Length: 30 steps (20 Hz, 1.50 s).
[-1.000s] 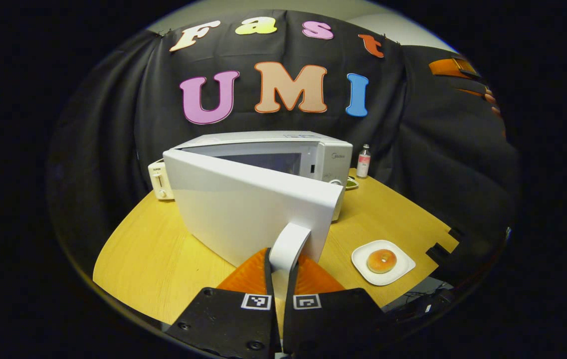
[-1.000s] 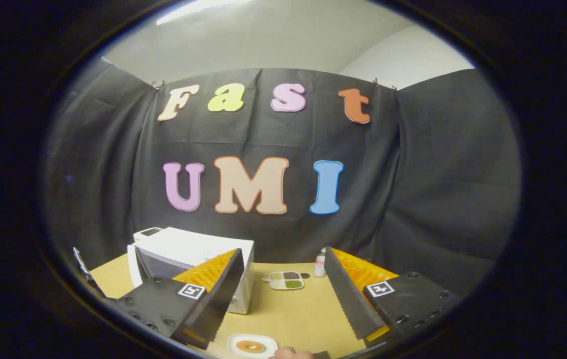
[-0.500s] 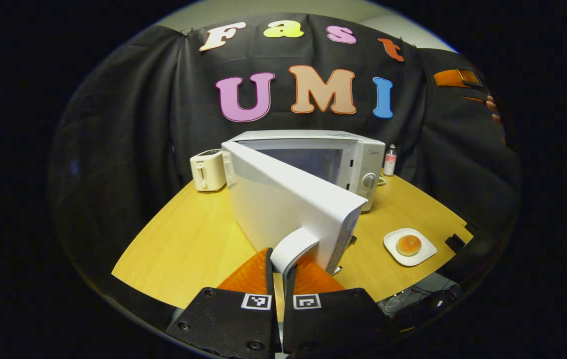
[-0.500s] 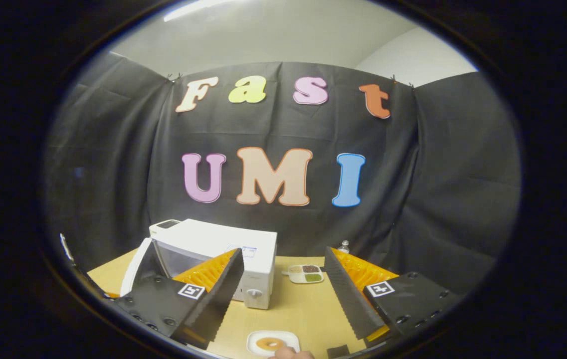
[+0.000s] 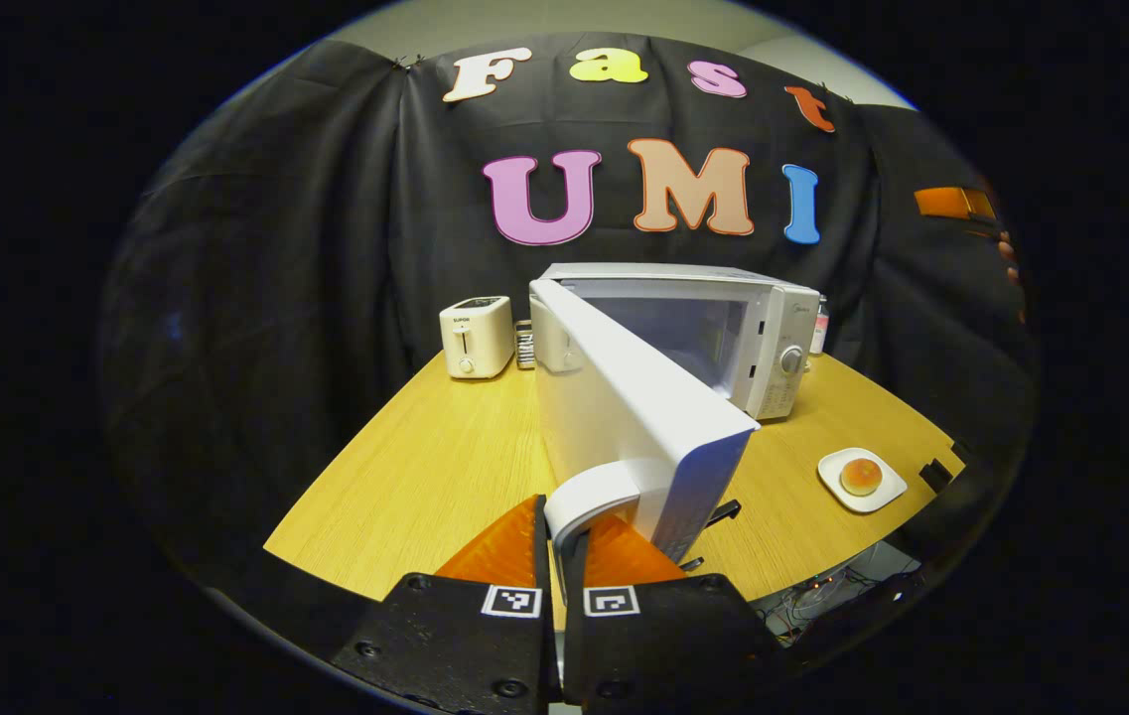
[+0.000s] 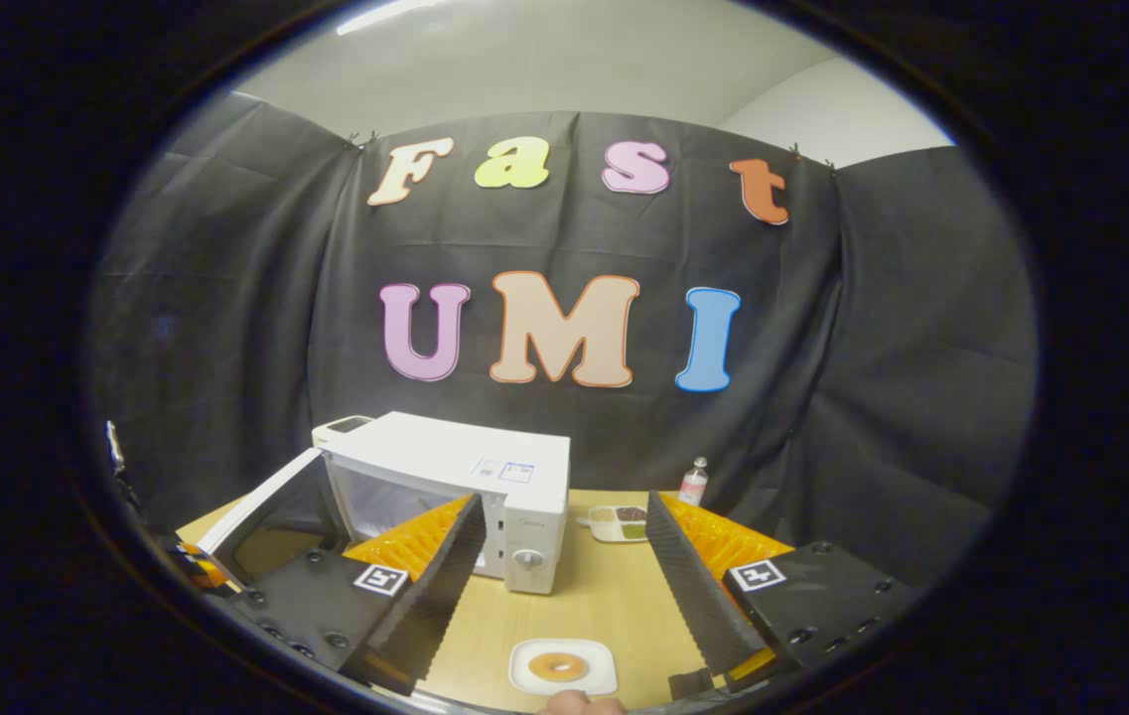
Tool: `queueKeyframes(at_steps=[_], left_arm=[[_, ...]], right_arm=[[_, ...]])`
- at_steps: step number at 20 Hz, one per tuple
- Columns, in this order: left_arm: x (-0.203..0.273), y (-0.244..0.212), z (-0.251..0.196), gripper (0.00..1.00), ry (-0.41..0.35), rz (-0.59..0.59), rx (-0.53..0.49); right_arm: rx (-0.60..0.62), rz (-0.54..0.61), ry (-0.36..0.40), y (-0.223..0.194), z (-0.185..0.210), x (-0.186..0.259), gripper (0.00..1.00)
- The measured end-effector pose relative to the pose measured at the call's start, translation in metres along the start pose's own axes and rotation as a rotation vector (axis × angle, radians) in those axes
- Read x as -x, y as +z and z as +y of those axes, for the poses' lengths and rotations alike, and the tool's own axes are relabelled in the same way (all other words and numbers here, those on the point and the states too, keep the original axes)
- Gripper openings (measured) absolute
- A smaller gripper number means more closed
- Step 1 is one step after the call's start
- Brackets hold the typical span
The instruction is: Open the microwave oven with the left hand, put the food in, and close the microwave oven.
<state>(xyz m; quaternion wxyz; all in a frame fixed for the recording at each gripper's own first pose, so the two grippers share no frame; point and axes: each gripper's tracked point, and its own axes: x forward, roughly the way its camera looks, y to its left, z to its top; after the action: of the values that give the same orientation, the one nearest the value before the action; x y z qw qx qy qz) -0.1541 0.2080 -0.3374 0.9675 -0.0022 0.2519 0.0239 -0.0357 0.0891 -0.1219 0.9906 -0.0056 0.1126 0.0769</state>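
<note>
In the left gripper view, our left gripper [image 5: 560, 541] sits at six o'clock, level and pointing straight ahead, its two fingers clamped together on the white curved door handle [image 5: 592, 494] of the white box-shaped microwave oven [image 5: 723, 323]. The white microwave door [image 5: 634, 407] stands swung well out from the cavity toward us, its free edge just above our fingers. The oven's body lies at about one o'clock, its cavity open. At ten to eleven o'clock a small cream toaster [image 5: 475, 336] stands apart from the oven on the round yellow wooden table [image 5: 425, 467]; bare tabletop stretches between it and the door. At three to four o'clock a glazed round bun [image 5: 861, 476] rests on a white square plate [image 5: 880, 494] near the table's edge, well apart from the door, with open wood between them.

In the right gripper view, our right gripper [image 6: 562, 596] is held above the table, tilted slightly down, its fingers wide apart and holding nothing. Between them, at six o'clock, lies the plate with the bun, close to the table's near edge, and a fingertip [image 6: 579, 703] of a hand shows just below it. The oven stands at nine to ten o'clock with the door hanging open to its left. A small divided white dish [image 6: 621, 523] and a small bottle with a pink label [image 6: 692, 484] stand near twelve to one o'clock, at the table's far side.
</note>
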Motion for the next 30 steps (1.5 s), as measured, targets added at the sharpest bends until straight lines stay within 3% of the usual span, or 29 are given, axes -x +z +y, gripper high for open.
queueKeyframes(at_steps=[10,13,18,19,22,23,24,27,30], left_arm=[[0.002,0.004,0.001,0.01,0.015,-0.031,0.027],[0.008,0.004,0.002,0.03,-0.002,-0.029,0.094],[0.026,0.004,0.020,0.47,0.065,-0.026,0.118],[0.030,0.008,0.019,0.70,0.055,-0.025,0.117],[0.051,0.025,0.023,0.83,0.073,-0.049,0.055],[0.057,0.031,0.028,0.95,0.090,-0.062,0.017],[0.064,0.039,0.028,0.99,0.108,-0.071,-0.031],[0.080,0.073,0.028,0.99,0.141,-0.127,-0.162],[0.092,0.113,0.009,0.98,0.124,-0.214,-0.122]], right_arm=[[0.073,0.017,0.027,-0.021,-0.003,-0.003,0.97],[0.073,0.029,0.026,-0.029,-0.004,-0.003,0.97],[0.077,0.055,0.030,-0.044,-0.006,-0.009,0.97],[0.076,0.063,0.035,-0.048,-0.006,-0.010,0.97],[0.076,0.093,0.038,-0.063,-0.009,-0.013,0.97],[0.064,0.101,0.042,-0.067,-0.009,-0.013,0.97],[0.043,0.103,0.062,-0.070,-0.005,-0.014,0.98],[0.002,0.112,0.086,-0.087,-0.002,-0.019,0.98],[-0.034,0.164,0.087,-0.124,-0.002,-0.023,0.97]])
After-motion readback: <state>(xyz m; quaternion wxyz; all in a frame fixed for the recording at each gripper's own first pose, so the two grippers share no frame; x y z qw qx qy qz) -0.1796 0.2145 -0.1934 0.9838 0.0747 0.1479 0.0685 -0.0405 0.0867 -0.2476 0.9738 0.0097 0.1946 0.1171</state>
